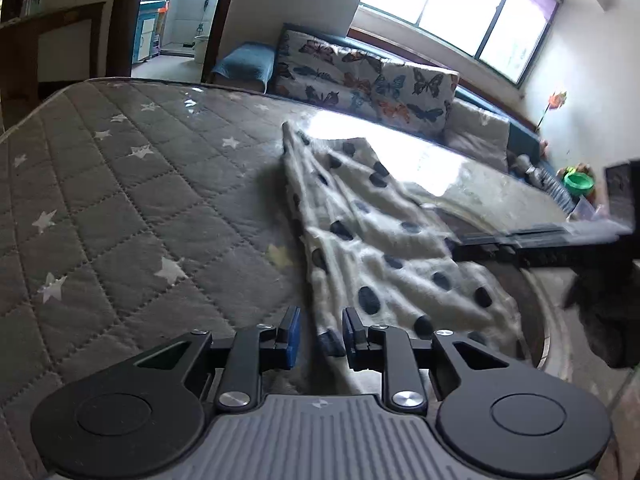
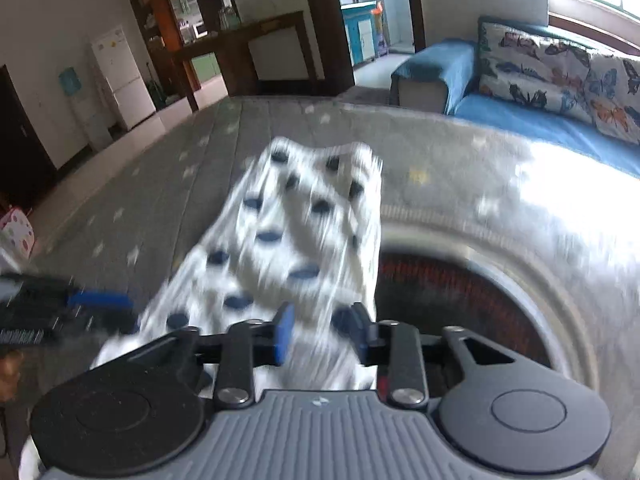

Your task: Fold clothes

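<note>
Both tongs, left and right, gape narrowly around the polka-dot garment on the star-quilted mattress.

Each tool has the same build. The left gripper has two black linkage arms pinned with round silver screws, ending in black fingers faced with blue pads. Either side of the arms sits a black housing with a round disc, and behind them lies a grey ribbed plate with a small pale mark. The right gripper matches: blue pads, silver screws, grey ribbed plate.
</note>
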